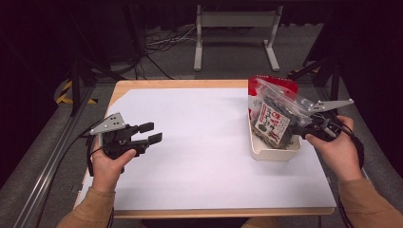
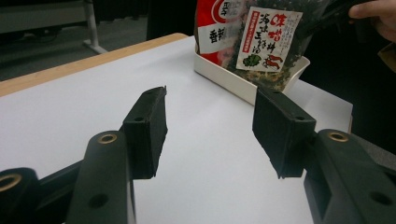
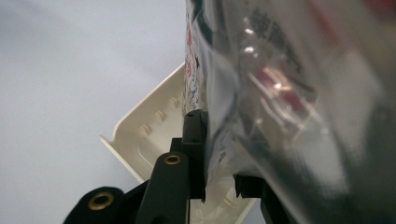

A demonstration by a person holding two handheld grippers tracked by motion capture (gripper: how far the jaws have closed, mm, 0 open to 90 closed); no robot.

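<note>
Both hands (image 1: 107, 164) low — right tongs (image 1: 297, 124) bag-laden (image 1: 273, 121).

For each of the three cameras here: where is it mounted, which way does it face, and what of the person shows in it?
High view: above the person's side, looking forward and down on the table; both forearms, left gripper, right gripper.
Left gripper view: rides that gripper, looking across the table past its open jaws at the white tray; the other hand shows.
Right gripper view: close up, jaws closed on the clear packet over the tray.
Shared: high and left gripper views both show the packet's label.
</note>
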